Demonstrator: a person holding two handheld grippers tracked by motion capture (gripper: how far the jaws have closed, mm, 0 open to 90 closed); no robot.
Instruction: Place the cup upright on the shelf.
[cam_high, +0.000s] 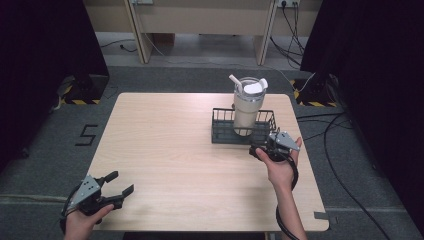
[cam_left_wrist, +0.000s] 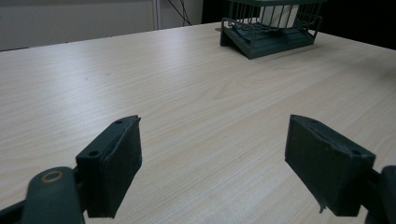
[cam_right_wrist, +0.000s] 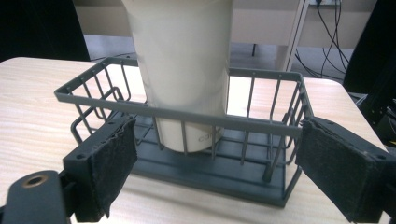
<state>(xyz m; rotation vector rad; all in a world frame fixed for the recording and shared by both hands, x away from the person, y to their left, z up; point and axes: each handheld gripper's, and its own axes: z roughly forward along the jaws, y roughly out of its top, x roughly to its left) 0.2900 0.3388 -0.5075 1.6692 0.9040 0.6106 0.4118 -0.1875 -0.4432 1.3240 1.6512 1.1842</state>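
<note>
- Table (cam_high: 175, 150): light wood-grain top, seen from above in the high view; grey carpet surrounds it.
- Basket (cam_high: 243, 133): dark grey wire, rectangular with a solid floor, standing on the table toward 1 o'clock from the table's centre. In the right gripper view its near wall (cam_right_wrist: 187, 116) runs across the frame close ahead of the jaws.
- Tumbler (cam_high: 247, 107): cream-white, tall, upright inside the basket and rising well above the basket's rim. It carries a lid with a white straw (cam_high: 235, 82) leaning toward 11 o'clock. In the right gripper view the tumbler body (cam_right_wrist: 184, 70) stands behind the near wire wall, base on the basket floor.
- Right gripper (cam_high: 272, 145): held in the person's right hand (cam_high: 281, 170) at the basket's near right corner, roughly 5 o'clock from the tumbler. Claw spread wide; in the right gripper view the pads (cam_right_wrist: 112, 163) sit either side of the basket's near wall, and contact with the wire cannot be told. Nothing is clamped.
- Left gripper (cam_high: 120, 184): held in the left hand (cam_high: 82, 222) at the table's near left corner, about 7 o'clock from centre, well apart from the basket. Claw wide, nothing between the pads (cam_left_wrist: 116, 163); bare tabletop lies ahead, with the basket (cam_left_wrist: 271, 32) far off at 1 o'clock in the left gripper view.
</note>
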